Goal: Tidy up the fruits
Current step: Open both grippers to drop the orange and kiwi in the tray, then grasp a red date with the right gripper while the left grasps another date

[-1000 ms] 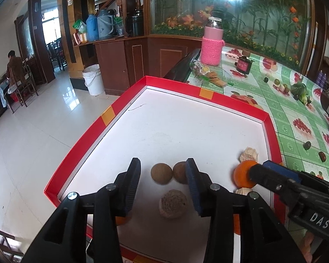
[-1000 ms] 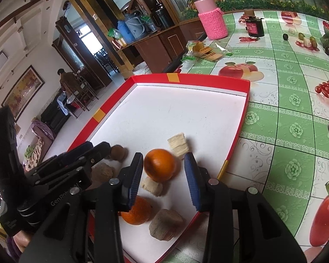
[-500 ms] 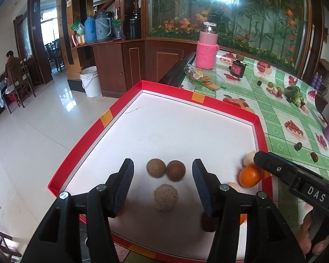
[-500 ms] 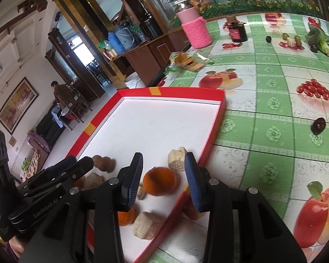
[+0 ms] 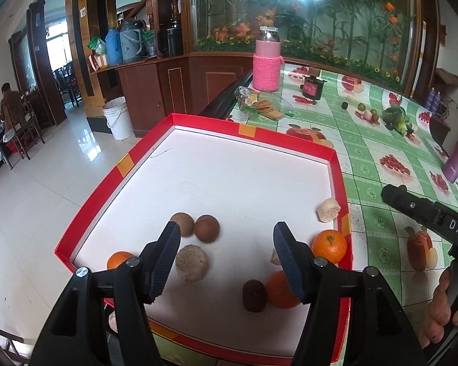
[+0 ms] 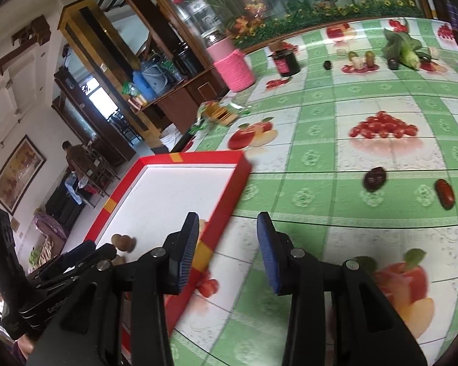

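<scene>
the left gripper [image 5: 224,253] is open over a red tray [image 5: 143,143] with a white floor. a pale round fruit [image 5: 192,262] sits between its fingers. two brown balls [image 5: 195,227] touch each other behind it. an orange [image 5: 329,246] rests by the right wall, near a dark fruit [image 5: 254,295].

**Both grippers spread wide, nothing between the pads**

The left gripper [image 5: 224,251] points forward and slightly down, its two black fingers set well apart — the ribbed blue pads [image 5: 286,253] face each other across a wide gap with nothing in it. The right gripper [image 6: 225,250] is likewise spread, its pads clear of everything, and its view is tilted. From the left wrist camera, the right tool's black body juts in from the right edge, with a hand [image 5: 442,302] wrapped round its handle — fingers curled, knuckles showing.
</scene>
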Demonstrator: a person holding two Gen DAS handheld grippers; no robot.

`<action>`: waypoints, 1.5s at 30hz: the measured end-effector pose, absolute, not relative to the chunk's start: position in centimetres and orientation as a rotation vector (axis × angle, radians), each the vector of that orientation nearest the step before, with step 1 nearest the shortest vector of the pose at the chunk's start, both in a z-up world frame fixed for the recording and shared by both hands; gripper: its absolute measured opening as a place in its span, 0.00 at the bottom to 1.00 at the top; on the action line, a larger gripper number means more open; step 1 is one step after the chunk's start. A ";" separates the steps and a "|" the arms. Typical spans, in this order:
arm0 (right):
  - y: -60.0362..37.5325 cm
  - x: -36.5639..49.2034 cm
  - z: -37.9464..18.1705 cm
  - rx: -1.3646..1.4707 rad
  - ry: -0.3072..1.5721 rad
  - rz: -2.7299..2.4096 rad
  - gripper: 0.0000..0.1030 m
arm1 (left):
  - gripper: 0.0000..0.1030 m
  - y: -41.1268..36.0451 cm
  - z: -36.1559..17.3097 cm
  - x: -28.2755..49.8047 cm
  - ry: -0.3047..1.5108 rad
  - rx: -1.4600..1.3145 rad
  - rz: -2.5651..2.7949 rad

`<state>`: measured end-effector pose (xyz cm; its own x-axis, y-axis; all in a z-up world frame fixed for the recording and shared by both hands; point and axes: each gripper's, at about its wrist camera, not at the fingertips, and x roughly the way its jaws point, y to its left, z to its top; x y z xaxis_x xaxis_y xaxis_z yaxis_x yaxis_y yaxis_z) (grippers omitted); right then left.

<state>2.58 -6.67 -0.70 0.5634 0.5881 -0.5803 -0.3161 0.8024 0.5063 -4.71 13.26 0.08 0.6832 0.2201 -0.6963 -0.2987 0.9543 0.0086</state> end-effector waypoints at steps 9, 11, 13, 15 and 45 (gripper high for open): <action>-13.3 2.7 -0.5 0.430 0.783 0.436 0.40 | 0.62 9.9 0.6 -4.1 0.768 -0.050 0.236; -14.7 2.6 -0.4 0.440 0.773 0.416 0.40 | 0.62 9.0 0.6 -3.9 0.772 -0.034 0.222; -16.1 2.5 -0.3 0.442 0.764 0.388 0.40 | 0.62 8.1 0.7 -3.7 0.775 -0.020 0.204; -17.5 2.3 -0.3 0.434 0.756 0.362 0.40 | 0.62 7.2 0.8 -3.5 0.775 -0.006 0.188; -19.3 5.7 -3.2 0.124 0.890 0.222 0.40 | 0.64 -4.1 -0.8 3.3 0.839 0.169 -0.021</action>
<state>5.73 -19.31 -3.20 0.6082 0.2428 -0.7557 -0.1398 0.9700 0.1991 3.33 -4.12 -0.85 0.6691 0.0479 -0.7416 0.0850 0.9864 0.1405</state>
